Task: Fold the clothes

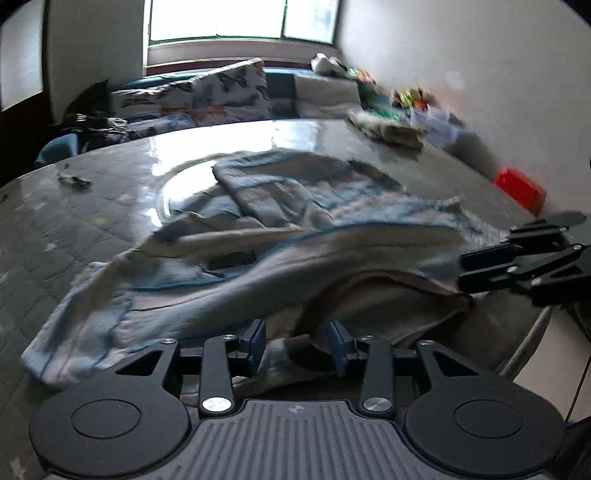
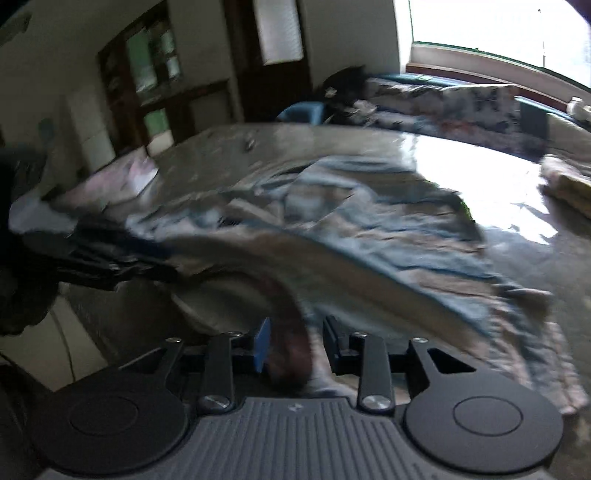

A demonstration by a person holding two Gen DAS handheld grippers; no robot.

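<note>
Bright window (image 1: 240, 18) glare on the table (image 1: 110, 206) (motion-blurred, fisheye-warped edges).

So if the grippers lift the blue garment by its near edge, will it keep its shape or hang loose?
Probably it hangs loose: the garment lies in soft wrinkles and folds on the table, so it looks floppy. It seems thin and light. Its edge already droops over the table's rim, so it may slide on the glossy top.

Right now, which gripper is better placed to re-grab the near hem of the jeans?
Left, marginally. The left gripper and right gripper both have open fingers straddling the near hem of the jeans, but the left view shows its stretch of hem more clearly. The right view is heavily blurred.
</note>
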